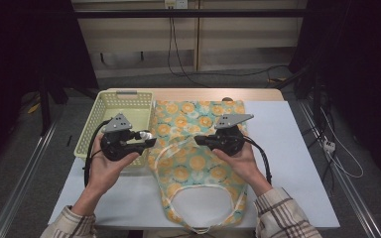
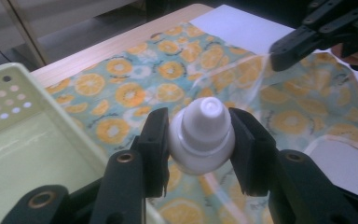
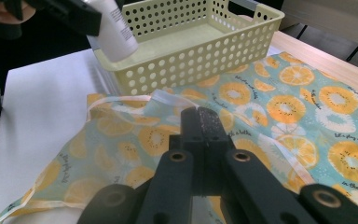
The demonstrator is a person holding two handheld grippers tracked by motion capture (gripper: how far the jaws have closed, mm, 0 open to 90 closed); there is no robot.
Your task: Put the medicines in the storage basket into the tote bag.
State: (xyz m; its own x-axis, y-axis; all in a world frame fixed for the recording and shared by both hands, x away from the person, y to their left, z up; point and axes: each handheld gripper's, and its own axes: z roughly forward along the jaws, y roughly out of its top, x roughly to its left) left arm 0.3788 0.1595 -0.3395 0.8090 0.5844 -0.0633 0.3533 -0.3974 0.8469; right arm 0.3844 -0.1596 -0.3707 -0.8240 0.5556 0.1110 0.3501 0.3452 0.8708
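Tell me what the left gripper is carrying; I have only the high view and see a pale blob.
Observer: A white bottle, clamped just below its cap between the left gripper's jaws.
Operator: Say where it hangs.
Observer: In the right gripper view, its printed body is at the corner of the perforated basket.
Operator: Report the right gripper.
Observer: The right gripper is shut and seems to pinch the clear layer of the orange-print pouch, lifting it.
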